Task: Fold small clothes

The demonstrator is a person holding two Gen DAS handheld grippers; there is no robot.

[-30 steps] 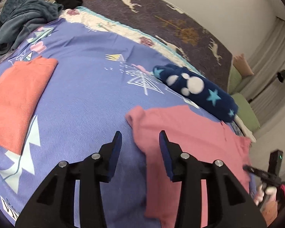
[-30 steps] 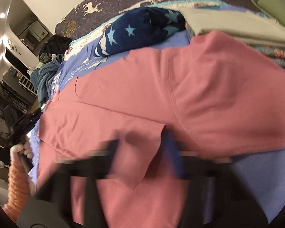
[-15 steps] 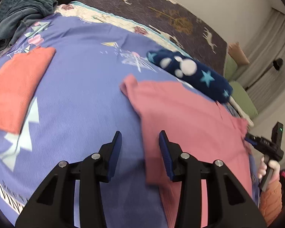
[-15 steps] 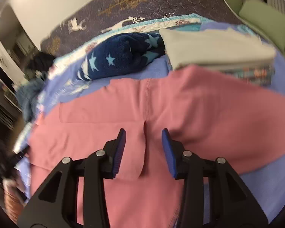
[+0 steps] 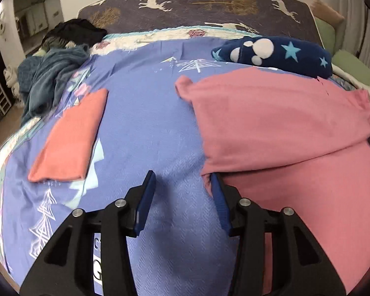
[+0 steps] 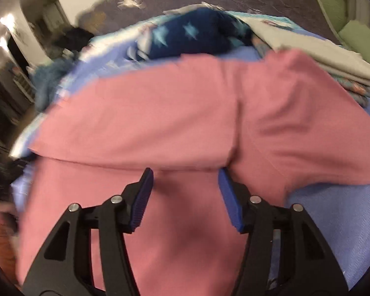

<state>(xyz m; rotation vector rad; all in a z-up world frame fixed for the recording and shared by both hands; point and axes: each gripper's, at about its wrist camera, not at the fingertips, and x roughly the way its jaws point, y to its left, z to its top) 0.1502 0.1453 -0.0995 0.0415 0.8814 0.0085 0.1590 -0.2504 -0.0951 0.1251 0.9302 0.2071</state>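
Spread across the blue-violet patterned bedspread (image 5: pixel 145 113): a pink knit garment (image 5: pixel 278 113), its upper part folded down over the lower, the fold edge running roughly across the middle in both views. One sleeve end pokes out toward the left of the left wrist view, lying flat on the cover. Left of it, well apart, a salmon-orange cloth already folded into a neat rectangle (image 5: pixel 74 135).

Left gripper (image 5: pixel 182 187) with black arms and blue pads, jaws apart and widening, nothing between them but bare bedspread; right-hand pad just at the left edge of the pink garment, contact hard to judge. Right gripper (image 6: pixel 185 185) of the same build, jaws likewise parted and opening, poised over the pink fabric just below the fold edge, no cloth pinched between the pads. Right wrist view smeared by motion, so fine detail is uncertain there.

Beyond the garment, a navy fleece item with light blue stars and white dots (image 5: pixel 278 49), bunched into a long roll. To its right in the right wrist view, a stack of folded pale grey and patterned cloths (image 6: pixel 320 59). At far left, a heap of crumpled teal-blue fabric (image 5: pixel 49 79) with a black garment (image 5: pixel 76 32) behind it. Behind all, a dark headboard cover with pale deer and tree motifs (image 5: pixel 209 7).
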